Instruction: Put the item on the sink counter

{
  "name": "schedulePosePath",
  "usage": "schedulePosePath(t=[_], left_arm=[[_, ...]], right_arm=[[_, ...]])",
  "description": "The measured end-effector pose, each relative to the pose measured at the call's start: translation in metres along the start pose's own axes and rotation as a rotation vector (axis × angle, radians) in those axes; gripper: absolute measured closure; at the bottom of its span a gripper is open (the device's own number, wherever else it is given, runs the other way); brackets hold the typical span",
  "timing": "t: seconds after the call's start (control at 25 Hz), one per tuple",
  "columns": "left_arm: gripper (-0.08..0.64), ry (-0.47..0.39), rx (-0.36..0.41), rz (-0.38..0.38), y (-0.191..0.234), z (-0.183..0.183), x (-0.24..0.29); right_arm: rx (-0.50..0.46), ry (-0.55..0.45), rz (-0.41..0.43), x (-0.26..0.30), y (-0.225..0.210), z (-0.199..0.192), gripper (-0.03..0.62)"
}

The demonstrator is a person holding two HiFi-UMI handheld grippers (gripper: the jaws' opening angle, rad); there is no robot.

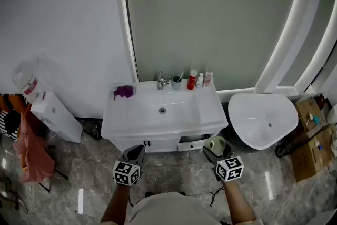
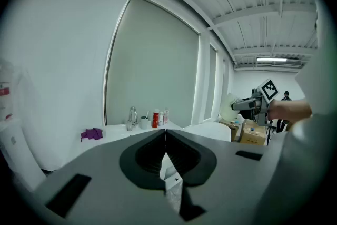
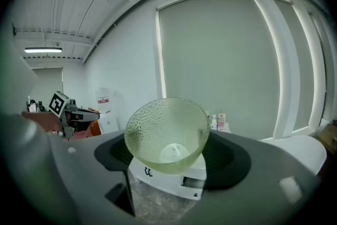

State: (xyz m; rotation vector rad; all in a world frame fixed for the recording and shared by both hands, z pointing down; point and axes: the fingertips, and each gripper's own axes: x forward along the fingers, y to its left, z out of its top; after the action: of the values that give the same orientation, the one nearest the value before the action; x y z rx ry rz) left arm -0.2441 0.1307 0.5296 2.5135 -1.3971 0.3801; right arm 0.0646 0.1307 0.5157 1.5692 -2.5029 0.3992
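A pale green dimpled glass bowl (image 3: 167, 133) sits between the jaws of my right gripper (image 3: 168, 158), which is shut on it. In the head view the bowl (image 1: 217, 144) and right gripper (image 1: 215, 152) hang in front of the right end of the white sink counter (image 1: 208, 108), short of its front edge. My left gripper (image 1: 135, 154) is level with it in front of the counter's left half. Its jaws meet in the left gripper view, so the left gripper (image 2: 165, 137) is shut with nothing in it. The counter (image 2: 117, 131) lies ahead of it.
On the counter stand a faucet (image 1: 161, 80), a cup (image 1: 176, 83), a red bottle (image 1: 191, 80) and small bottles at the back, and a purple cloth (image 1: 124, 91) at the left. A drawer (image 1: 192, 139) under the counter stands open. A white tub (image 1: 263, 119) is at the right, a water dispenser (image 1: 50, 108) at the left.
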Motion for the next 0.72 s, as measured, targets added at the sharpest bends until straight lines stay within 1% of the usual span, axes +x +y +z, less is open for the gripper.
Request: schedulePosePath(t=[0.32,0.56,0.72], left_arm=[[0.552,0.006,0.005,-0.005,-0.003,0.003,0.006],[0.552,0.022,0.005,-0.002,-0.013,0.0,0.013],[0.552,0.03,0.003,0.007,-0.026,-0.003,0.018]], right_arm=[[0.011,0.007,0.021,0.005,-0.002,-0.001,0.198],[0.0,0.007,0.045,0.005,-0.005,-0.002,0.198],[-0.012,0.01,0.055,0.001,-0.015,-0.004,0.198]])
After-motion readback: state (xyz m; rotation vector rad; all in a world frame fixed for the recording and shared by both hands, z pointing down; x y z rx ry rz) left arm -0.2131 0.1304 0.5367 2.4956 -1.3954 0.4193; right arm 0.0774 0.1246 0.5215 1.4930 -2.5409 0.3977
